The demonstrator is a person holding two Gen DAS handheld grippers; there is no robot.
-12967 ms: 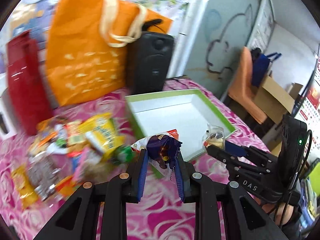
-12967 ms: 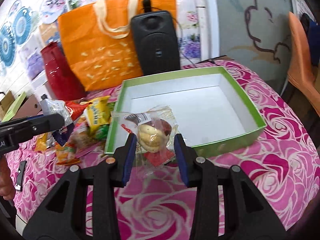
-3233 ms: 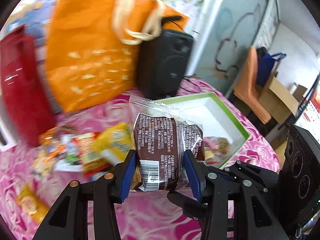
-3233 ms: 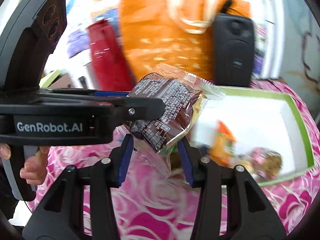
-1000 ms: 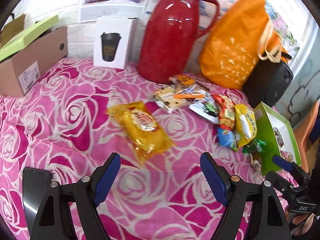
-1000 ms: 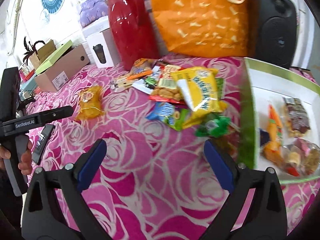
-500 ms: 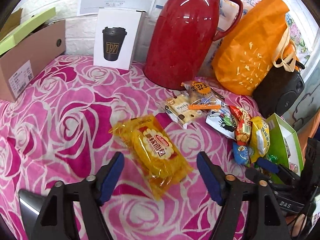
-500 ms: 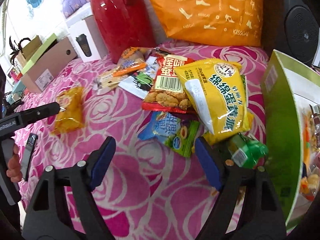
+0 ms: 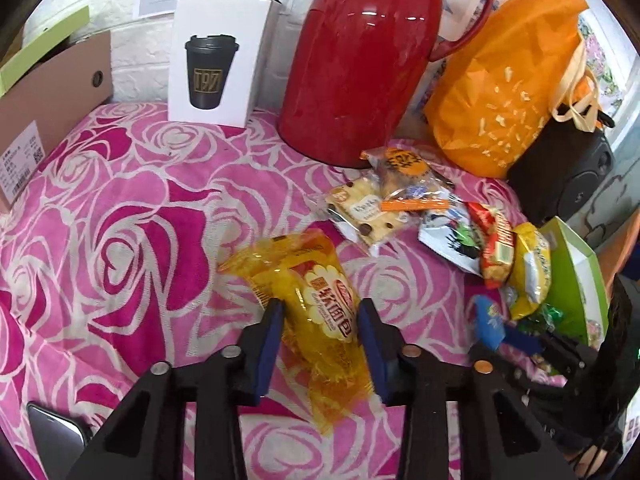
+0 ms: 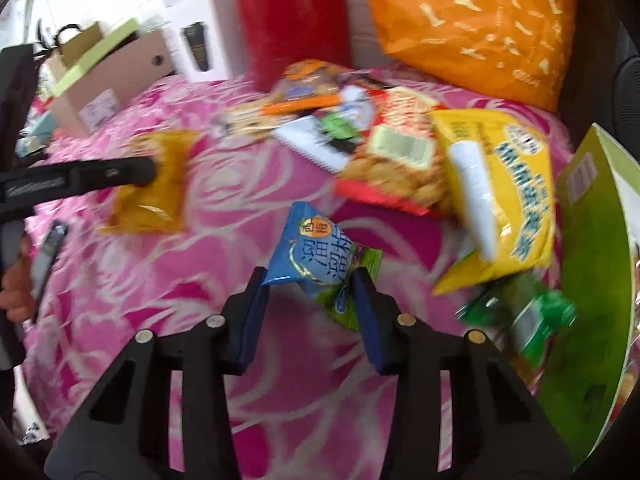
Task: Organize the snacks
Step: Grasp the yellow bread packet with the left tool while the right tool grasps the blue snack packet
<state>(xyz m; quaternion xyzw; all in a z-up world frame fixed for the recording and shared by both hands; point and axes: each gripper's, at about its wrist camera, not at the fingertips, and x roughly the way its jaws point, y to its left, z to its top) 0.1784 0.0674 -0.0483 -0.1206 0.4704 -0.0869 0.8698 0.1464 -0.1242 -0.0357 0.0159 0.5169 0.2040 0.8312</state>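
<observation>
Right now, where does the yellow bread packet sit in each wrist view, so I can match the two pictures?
Left wrist view: the yellow bread packet lies low at centre, between the fingers of the left gripper.
Right wrist view: it lies at middle left, with the left gripper's finger reaching across it.
Shared landmark: the red thermos jug at the back of the table.

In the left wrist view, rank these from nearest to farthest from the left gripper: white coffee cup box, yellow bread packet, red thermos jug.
1. yellow bread packet: between the left gripper fingers.
2. red thermos jug: beyond, slightly right.
3. white coffee cup box: back left by the wall, a little farther.
</observation>
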